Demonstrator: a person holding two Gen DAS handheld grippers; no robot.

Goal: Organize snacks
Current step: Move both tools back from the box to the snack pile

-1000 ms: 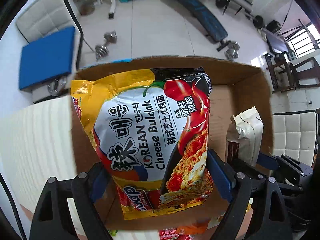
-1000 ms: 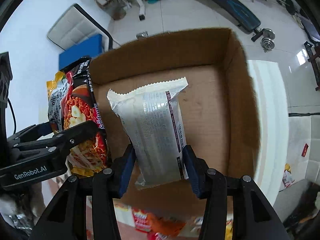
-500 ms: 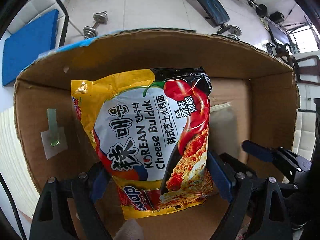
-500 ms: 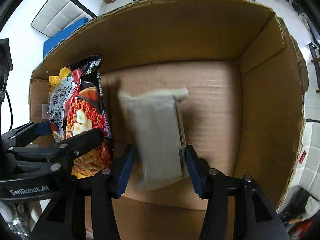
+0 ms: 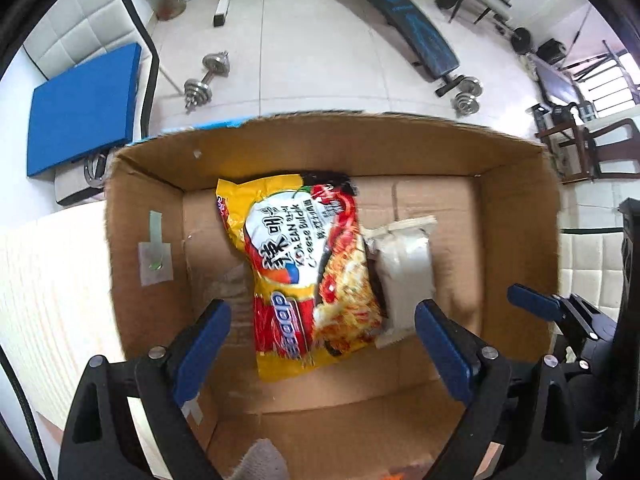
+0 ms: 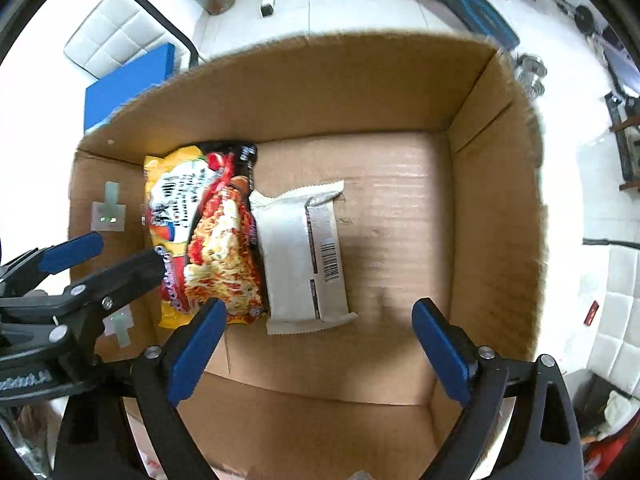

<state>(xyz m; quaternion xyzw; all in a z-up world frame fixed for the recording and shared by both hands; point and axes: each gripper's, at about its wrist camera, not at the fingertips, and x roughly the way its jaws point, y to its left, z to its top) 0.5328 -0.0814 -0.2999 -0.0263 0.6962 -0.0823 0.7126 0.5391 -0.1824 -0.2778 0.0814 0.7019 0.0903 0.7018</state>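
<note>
Both packets are now seen lying flat on the floor of the cardboard box (image 5: 516,240), which is taken as the landmark here. The noodle packet (image 5: 304,268) is laid toward the box's left wall, and the silver packet (image 6: 304,256) is set just beside it on its right, the two edges touching or overlapping slightly; the right half of the box floor is left bare. The left gripper (image 5: 322,330) is held above the box, its fingers (image 5: 204,332) spread wide, having just been opening, with the noodle packet below and between them but not pressed. The right gripper (image 6: 316,332) is likewise held over the box, its fingers (image 6: 440,344) just opened wide, nothing gripped, the silver packet lying loose beneath.
</note>
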